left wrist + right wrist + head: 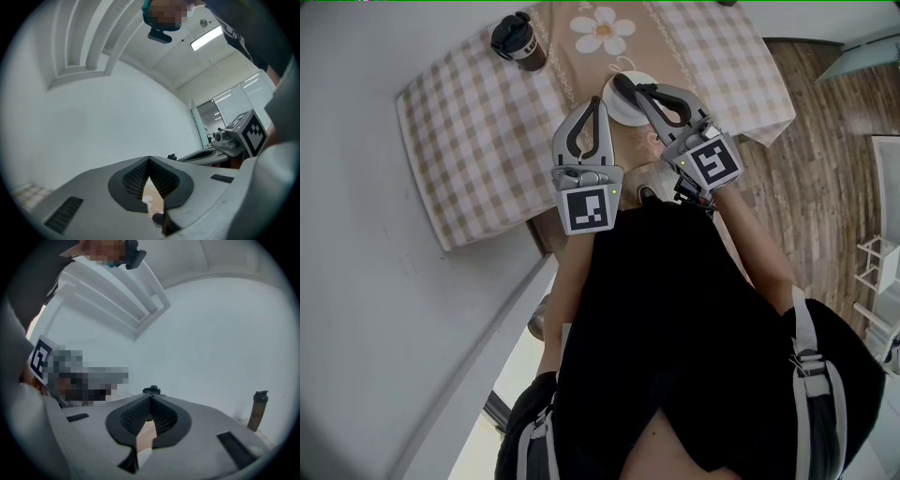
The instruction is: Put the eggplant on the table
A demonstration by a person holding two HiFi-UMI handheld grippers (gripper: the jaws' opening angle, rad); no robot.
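Hovering upper-centre by the plate (617,109), the left gripper (600,103) and right gripper (625,86) are held pressed together, empty, presumably readied for the unseen eggplant.

Checked-cloth table (469,141), tumbler (517,39), white plate (617,106)

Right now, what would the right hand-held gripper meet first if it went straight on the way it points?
Probably the small dark object showing just past the tips of the right hand-held gripper, depth unclear; behind it only the pale wall. The tumbler stands aside.
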